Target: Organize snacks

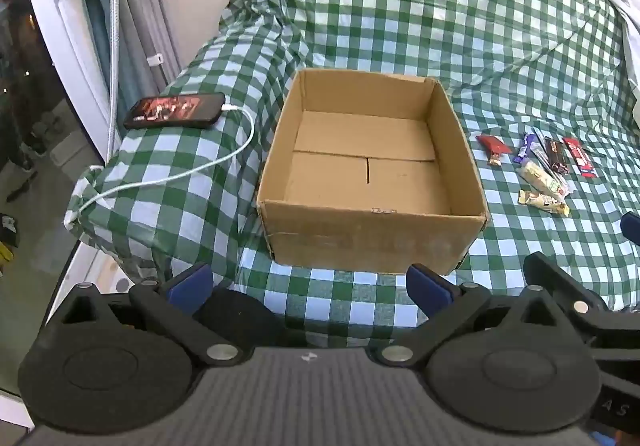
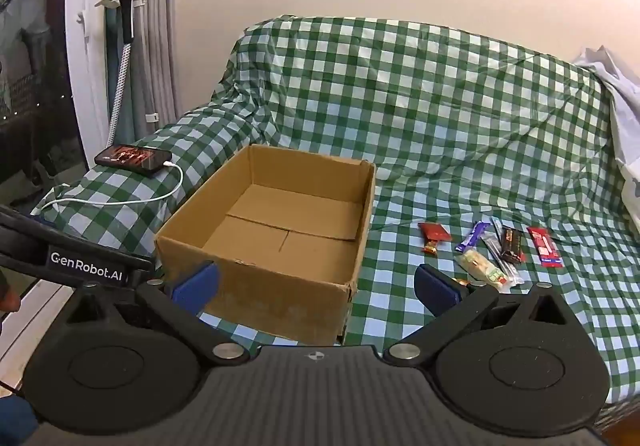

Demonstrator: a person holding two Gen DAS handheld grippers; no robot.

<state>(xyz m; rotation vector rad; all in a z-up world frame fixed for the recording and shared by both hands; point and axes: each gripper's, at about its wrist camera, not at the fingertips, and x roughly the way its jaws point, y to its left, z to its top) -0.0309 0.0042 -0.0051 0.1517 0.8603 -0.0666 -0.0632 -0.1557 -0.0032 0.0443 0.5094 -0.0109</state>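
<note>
Both tongs, left and right, spread wide, empty. Snacks look light, crinkly, slippery on the soft sofa; I'd pinch each bar mid-length, across its width, for the box.

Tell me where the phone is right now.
In both wrist views the phone lies at the left on the checked-cloth armrest, left of the empty cardboard box, with a white charging cable plugged in.
</note>
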